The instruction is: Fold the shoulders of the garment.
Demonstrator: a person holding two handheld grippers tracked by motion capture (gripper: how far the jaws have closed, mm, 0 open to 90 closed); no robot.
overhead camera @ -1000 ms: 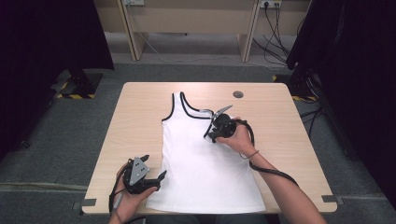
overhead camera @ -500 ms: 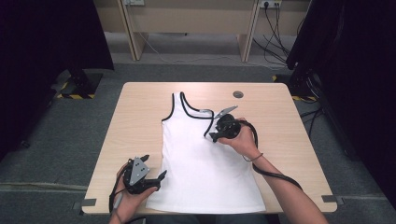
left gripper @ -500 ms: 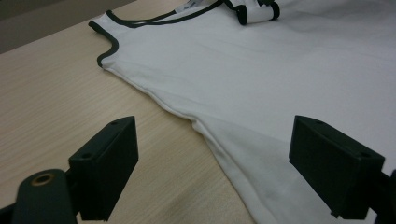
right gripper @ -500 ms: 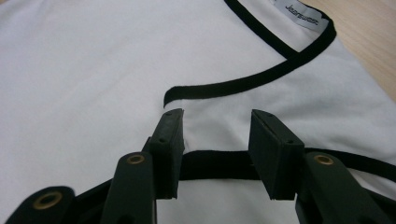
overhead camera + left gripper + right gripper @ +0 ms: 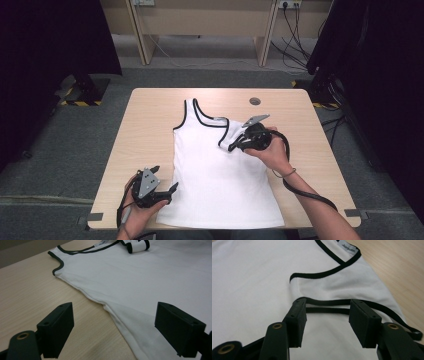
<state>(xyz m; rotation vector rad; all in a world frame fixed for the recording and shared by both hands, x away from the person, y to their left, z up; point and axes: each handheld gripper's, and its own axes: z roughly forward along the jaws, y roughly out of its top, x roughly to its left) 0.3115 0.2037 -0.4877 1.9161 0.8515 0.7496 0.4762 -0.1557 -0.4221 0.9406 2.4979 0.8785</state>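
Since a second ago the right gripper (image 5: 233,147) has folded the right strap inward — its jaws now stand apart over the black trim. The white sleeveless cotton top with black edging (image 5: 220,175) lies mid-table; its near hem is cut off. The left gripper (image 5: 167,192) waits wide open at the near-left hem of the light wooden table (image 5: 145,120).

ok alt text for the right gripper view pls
The right hand-held gripper sits open over a white tank top, its two black jaws either side of the folded-over, black-trimmed shoulder strap. A neck label and the wooden table show beyond.
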